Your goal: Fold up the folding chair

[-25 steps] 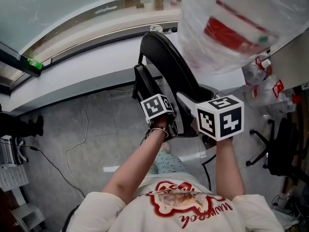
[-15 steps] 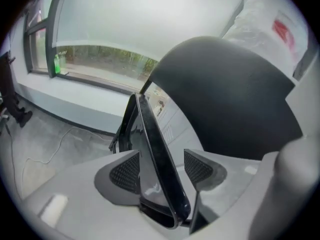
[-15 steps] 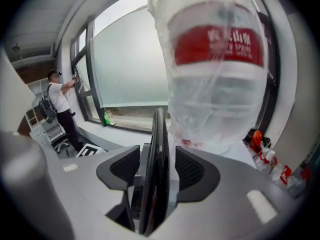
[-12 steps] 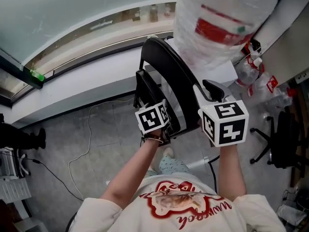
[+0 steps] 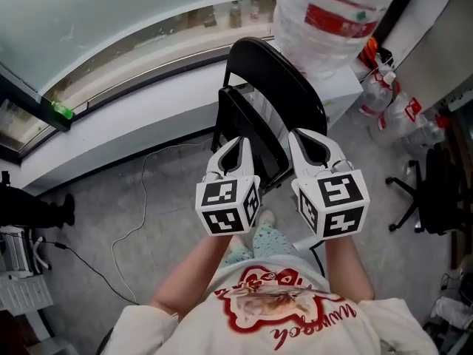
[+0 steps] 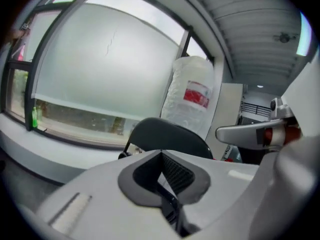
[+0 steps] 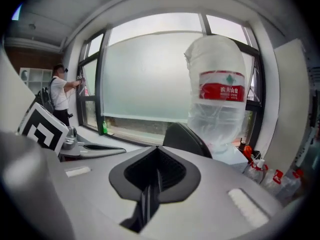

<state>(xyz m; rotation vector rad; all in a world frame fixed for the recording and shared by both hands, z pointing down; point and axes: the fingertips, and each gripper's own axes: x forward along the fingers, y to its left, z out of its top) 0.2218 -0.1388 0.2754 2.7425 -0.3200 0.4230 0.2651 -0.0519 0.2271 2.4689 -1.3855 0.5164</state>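
Observation:
The black folding chair (image 5: 275, 72) stands against the white window ledge, its seat (image 5: 247, 124) swung up close to the backrest. My left gripper (image 5: 238, 142) is shut and empty, held just short of the seat's lower edge. Beside it, my right gripper (image 5: 300, 136) has just been closing and is now shut with nothing between its jaws. In the left gripper view the chair's backrest (image 6: 170, 134) rises behind the shut left gripper (image 6: 161, 153). The chair's rounded top (image 7: 182, 138) also shows past the right gripper (image 7: 157, 148) in the right gripper view.
A large plastic-wrapped water bottle (image 5: 332, 17) sits on the ledge to the chair's right. Spray bottles (image 5: 392, 102) and a black office chair (image 5: 432, 191) are further right. A cable (image 5: 140, 198) trails over the grey floor at left. A person (image 7: 59, 96) stands at the far window.
Both grippers have risen and drawn back from the chair towards my body. The seat has swung up against the backrest. The right jaws have gone from open to shut.

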